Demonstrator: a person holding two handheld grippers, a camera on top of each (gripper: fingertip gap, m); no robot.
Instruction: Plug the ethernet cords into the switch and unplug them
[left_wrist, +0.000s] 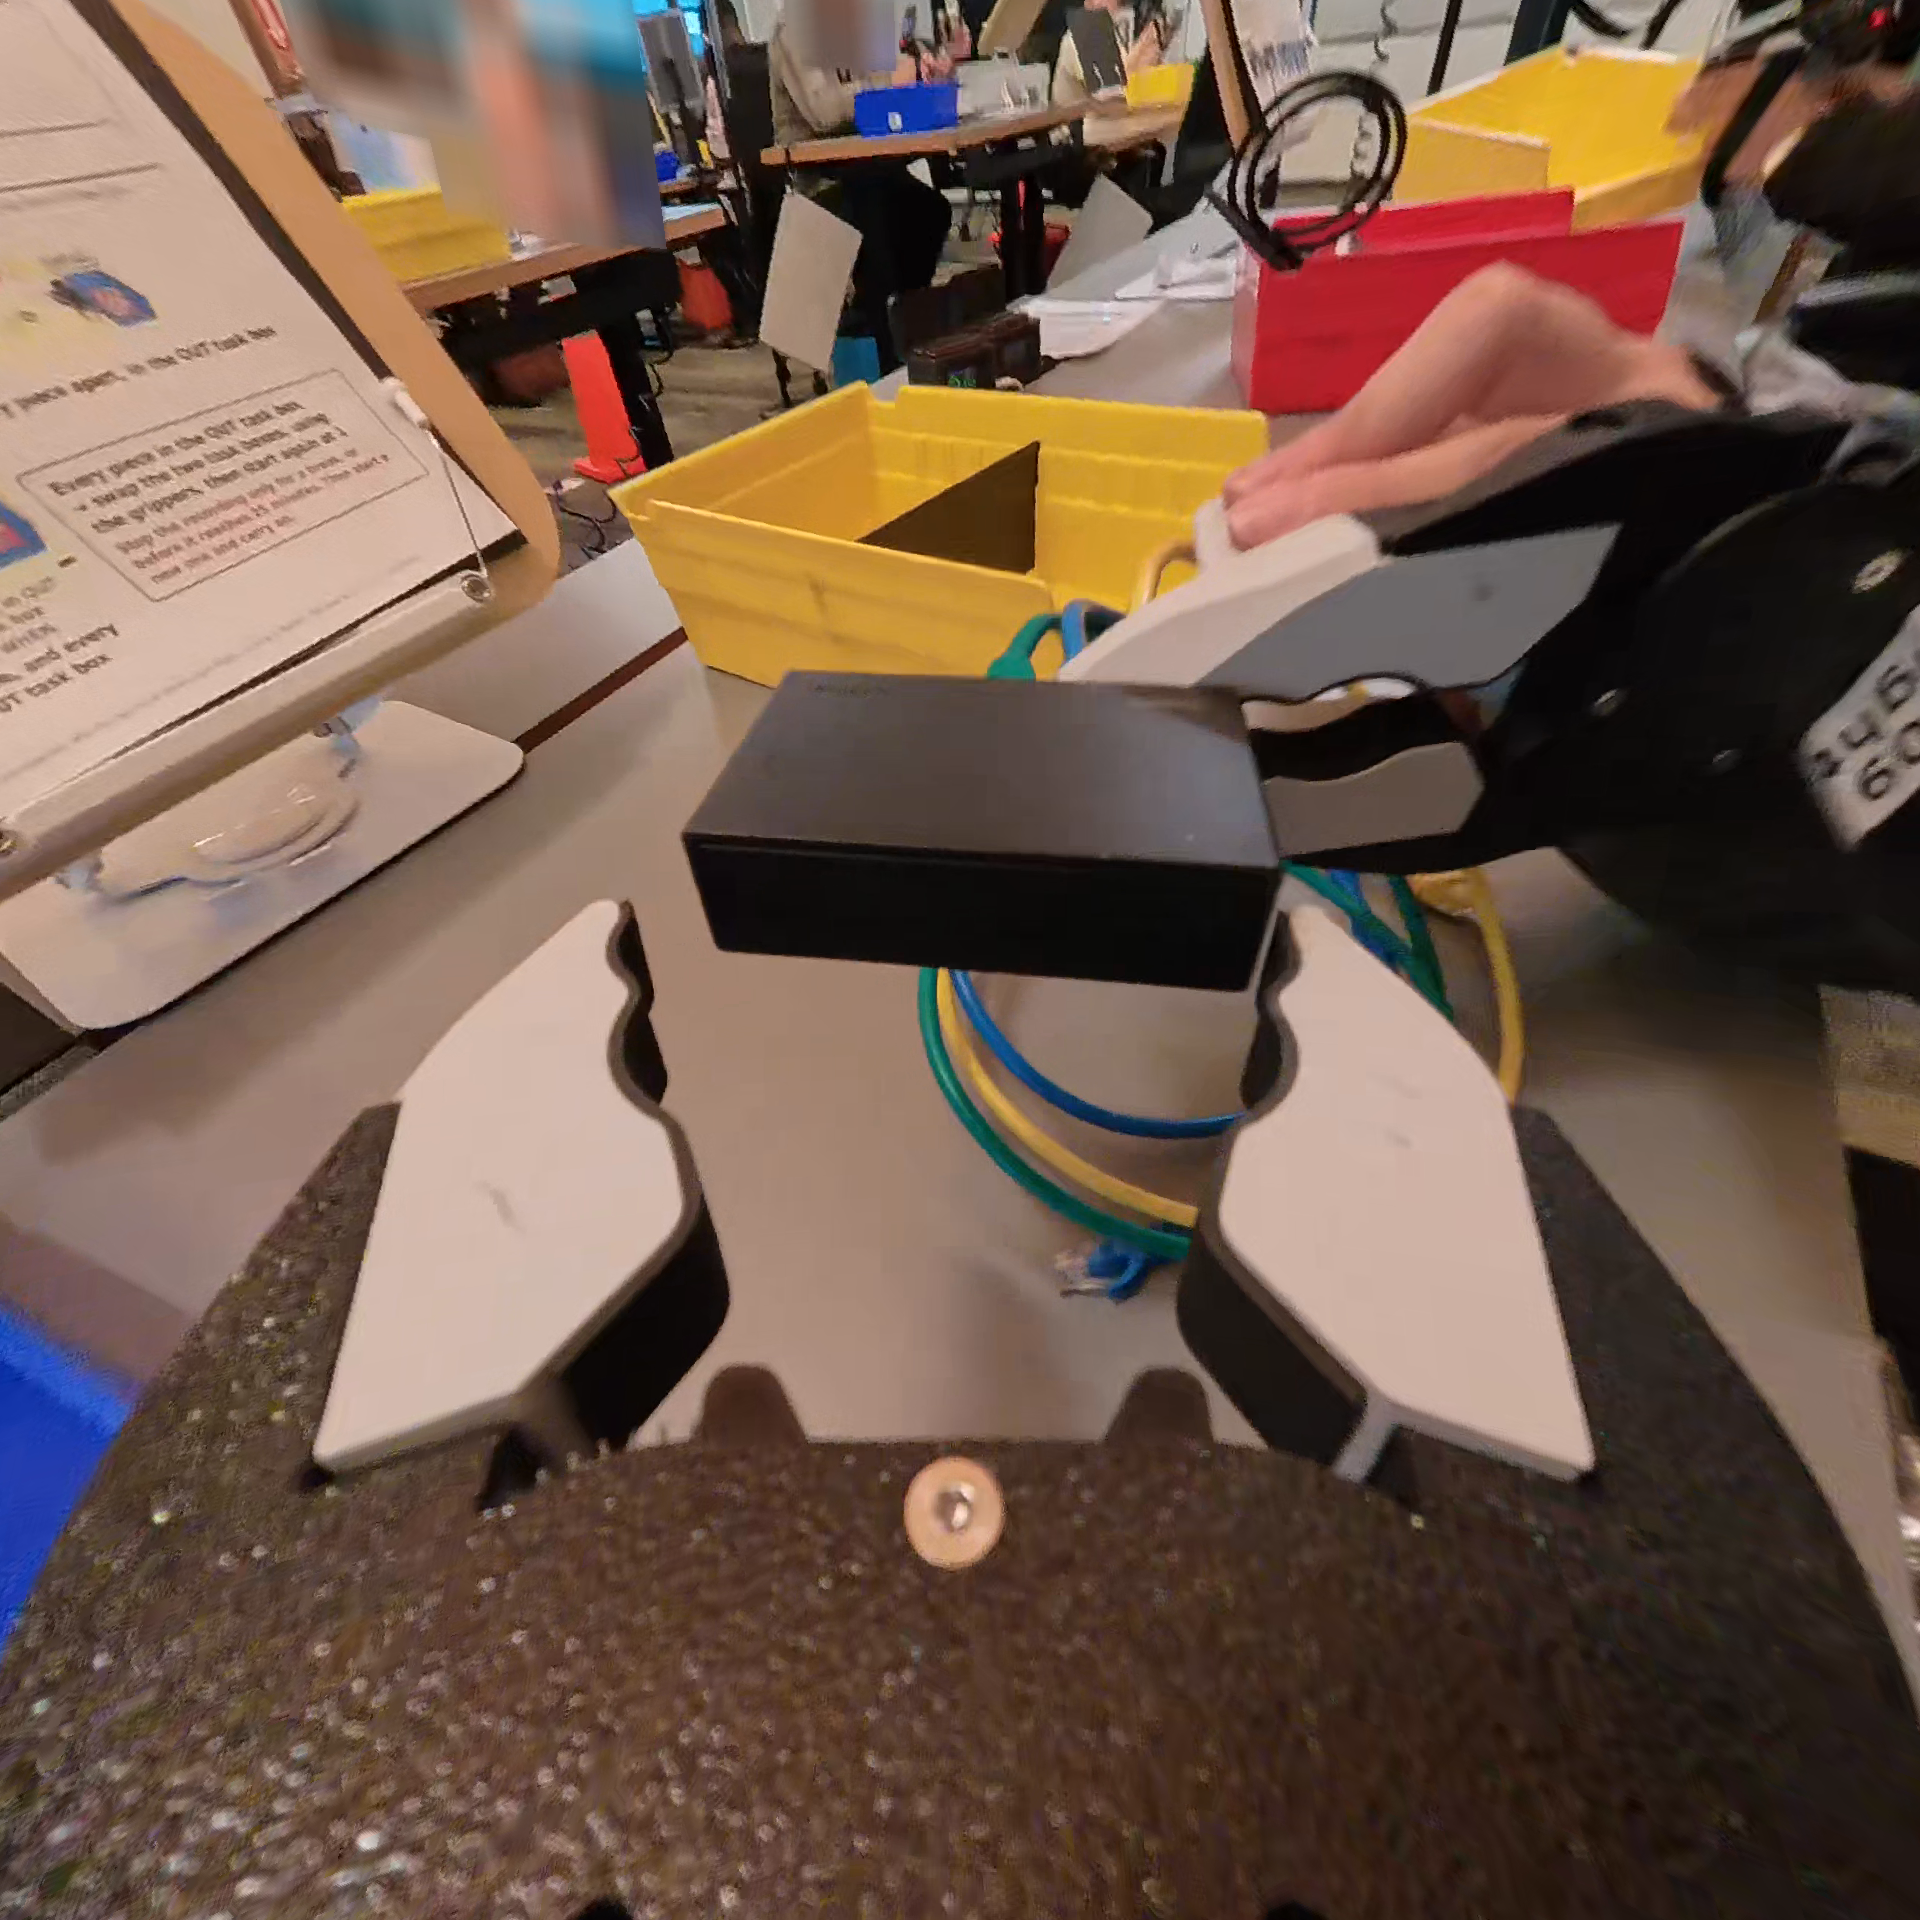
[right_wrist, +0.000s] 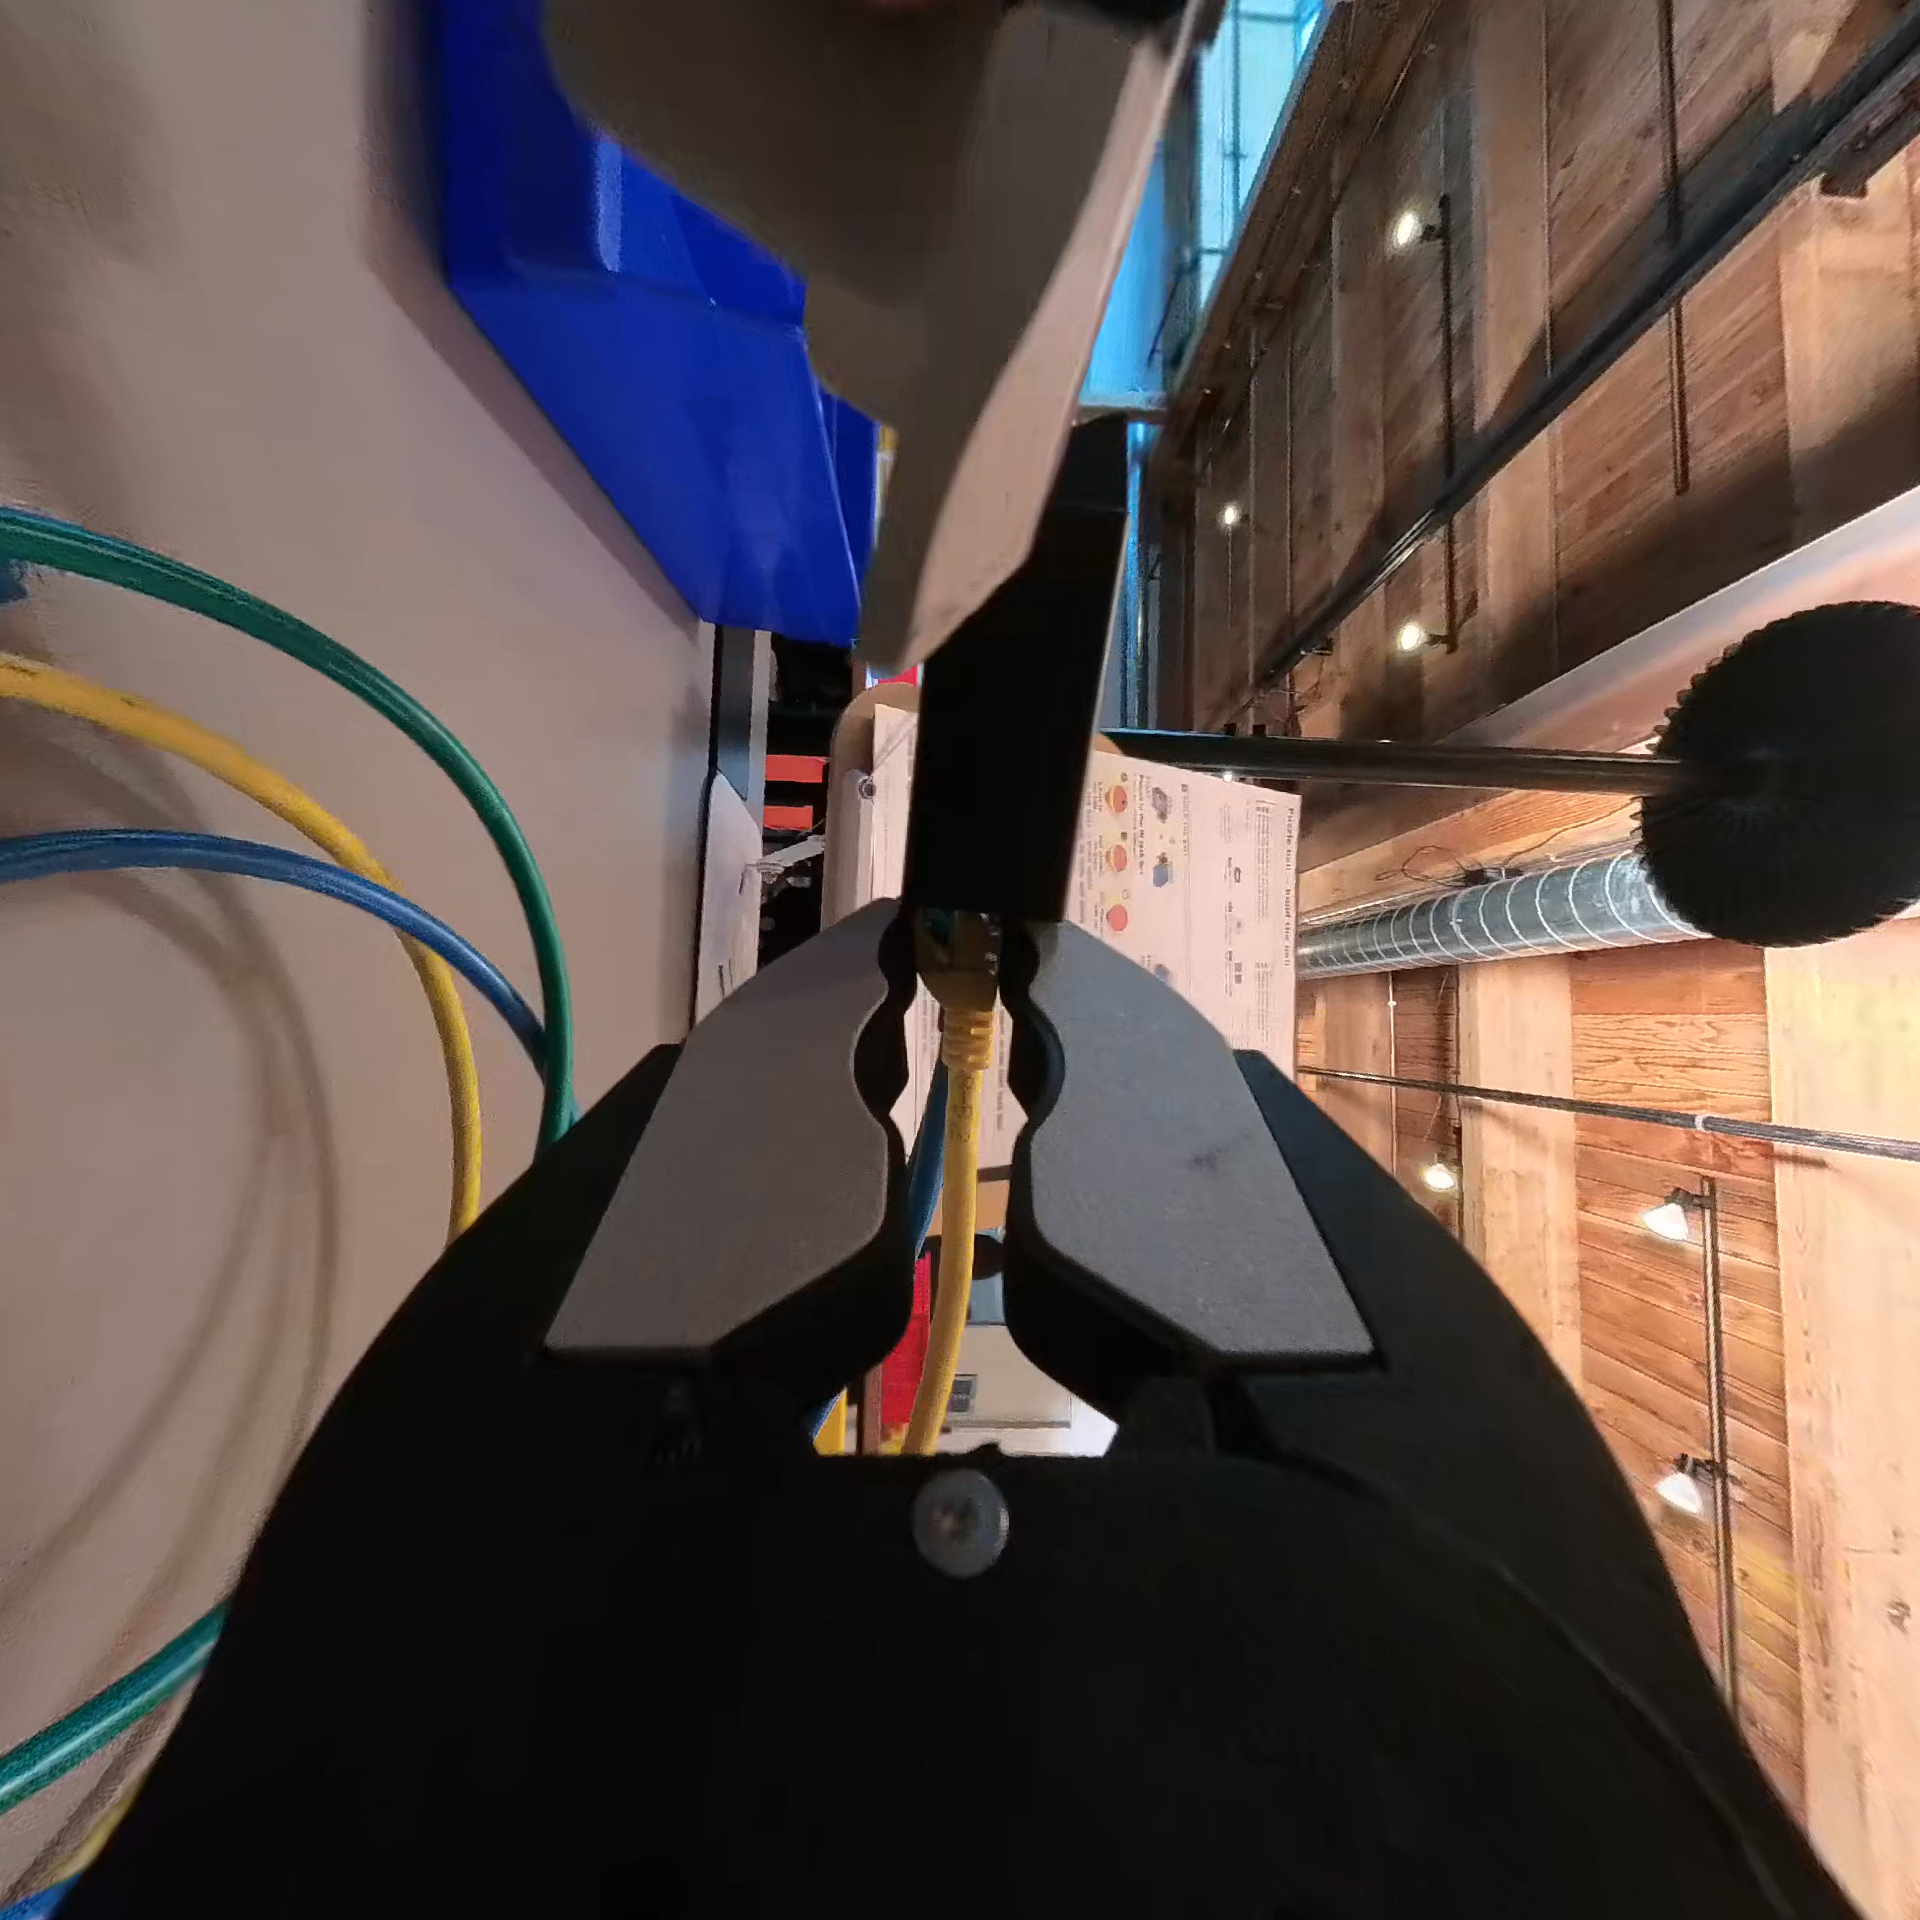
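The black switch (left_wrist: 987, 831) hangs above the grey table, gripped end to end by my left gripper (left_wrist: 956, 925), whose wide-spread fingers press its two short sides. My right gripper (left_wrist: 1262, 727) reaches in from the right to the switch's port side. In the right wrist view the right gripper (right_wrist: 961, 935) is shut on the yellow cord's plug (right_wrist: 964, 977), which sits at a port of the switch (right_wrist: 1008, 727). A bit of green shows in the port beside it. The green cord (left_wrist: 997, 1153), yellow cord (left_wrist: 1039, 1122) and blue cord (left_wrist: 1070, 1101) loop on the table below. A blue plug (left_wrist: 1112, 1268) lies loose.
A yellow bin (left_wrist: 831, 582) stands just behind the switch and a red bin (left_wrist: 1455, 301) farther back right. An instruction board on a stand (left_wrist: 208, 416) is at the left. A blue bin (right_wrist: 665, 364) sits on the table. A hand (left_wrist: 1455, 416) holds the right gripper. My right fingertips sit around 5 cm from my left ones.
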